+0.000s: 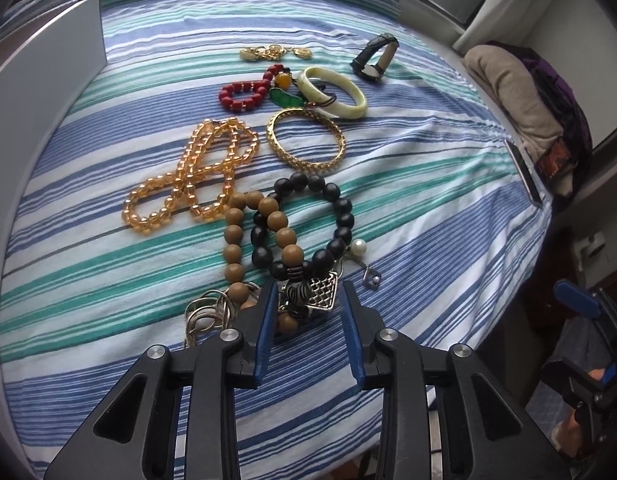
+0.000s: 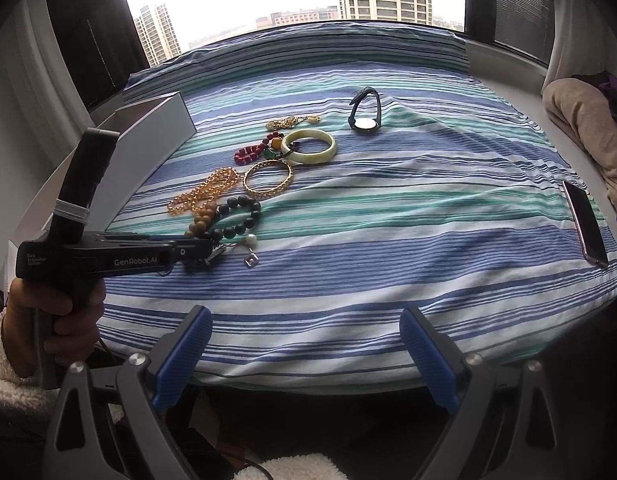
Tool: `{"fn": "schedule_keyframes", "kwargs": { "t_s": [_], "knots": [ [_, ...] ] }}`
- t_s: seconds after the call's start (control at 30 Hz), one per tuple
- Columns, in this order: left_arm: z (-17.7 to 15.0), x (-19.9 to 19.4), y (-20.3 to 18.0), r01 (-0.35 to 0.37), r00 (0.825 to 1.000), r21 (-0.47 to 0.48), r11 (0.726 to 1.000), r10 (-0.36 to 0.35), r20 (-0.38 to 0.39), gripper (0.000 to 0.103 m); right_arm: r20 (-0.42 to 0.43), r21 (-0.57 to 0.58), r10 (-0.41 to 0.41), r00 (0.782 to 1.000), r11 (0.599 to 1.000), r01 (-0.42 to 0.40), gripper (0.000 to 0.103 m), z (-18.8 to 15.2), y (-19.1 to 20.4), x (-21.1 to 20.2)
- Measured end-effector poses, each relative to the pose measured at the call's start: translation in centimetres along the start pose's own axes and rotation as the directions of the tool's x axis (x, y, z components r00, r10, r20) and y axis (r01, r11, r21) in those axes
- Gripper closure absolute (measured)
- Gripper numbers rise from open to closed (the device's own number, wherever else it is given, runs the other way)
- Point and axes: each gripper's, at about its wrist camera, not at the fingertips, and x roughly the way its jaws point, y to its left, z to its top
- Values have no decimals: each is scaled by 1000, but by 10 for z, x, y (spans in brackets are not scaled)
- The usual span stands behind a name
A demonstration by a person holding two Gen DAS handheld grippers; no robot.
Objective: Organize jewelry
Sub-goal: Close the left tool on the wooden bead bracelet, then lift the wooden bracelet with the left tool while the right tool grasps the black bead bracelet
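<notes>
Jewelry lies on a striped bedspread (image 1: 408,208). My left gripper (image 1: 308,300) is open, its blue pads on either side of a silver mesh pendant (image 1: 322,290) and a carved bead at the near end of the pile. Beyond lie a black bead bracelet (image 1: 340,216), tan beads (image 1: 276,224), amber beads (image 1: 196,176), a gold bangle (image 1: 306,144), red beads (image 1: 244,90), a jade bangle (image 1: 334,92) and a watch (image 1: 374,58). My right gripper (image 2: 304,328) is open and empty at the bed's near edge, well right of the pile (image 2: 228,216).
A grey box (image 1: 48,64) stands at the left; it also shows in the right wrist view (image 2: 156,128). A phone (image 2: 584,224) lies at the bed's right edge. Folded clothes (image 2: 584,128) sit beyond it. A small pearl charm (image 2: 250,250) lies near the left gripper.
</notes>
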Motion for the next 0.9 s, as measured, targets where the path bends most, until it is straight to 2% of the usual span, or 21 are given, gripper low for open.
{"fn": "schedule_keyframes", "kwargs": {
  "t_s": [0.13, 0.2, 0.23, 0.37, 0.57, 0.67, 0.77, 0.8, 0.87, 0.9],
  "knots": [
    [3, 6, 0, -13, 1000, 4, 1000, 14, -10, 73, -8, 2, 2, 1000, 1000, -2, 7, -1, 0, 2],
    [3, 10, 2, -6, 1000, -6, 1000, 6, -15, 89, -6, 1, 2, 1000, 1000, -2, 7, -2, 1, 2],
    [3, 9, 3, -3, 1000, -9, 1000, 3, -9, 91, -5, 0, 1, 1000, 1000, -1, 7, -2, 1, 2],
    [4, -7, 9, 11, 1000, -52, 999, -10, 23, 92, -5, 4, -4, 1000, 1000, 4, 7, -3, 0, 1],
    [18, -58, 23, 55, 990, -96, 994, -42, 133, 92, 19, -19, 5, 1000, 1000, -4, 7, 8, 0, 6],
    [25, -84, 36, 68, 980, -134, 989, -41, 192, 92, 35, -71, 54, 998, 996, -51, 7, 23, 8, 14],
    [28, -110, 46, 55, 970, -162, 985, -15, 242, 92, 19, -115, 170, 985, 979, -167, 8, 46, 24, 32],
    [27, -117, 48, 37, 968, -168, 985, 6, 249, 92, 0, -140, 219, 976, 966, -217, 12, 54, 32, 40],
    [23, -129, 52, 0, 963, -179, 984, 48, 265, 92, -66, -212, 271, 960, 937, -279, 63, 68, 54, 61],
    [20, -134, 54, -21, 961, -185, 983, 71, 269, 92, -96, -253, 285, 954, 920, -300, 67, 74, 65, 72]
  ]
}}
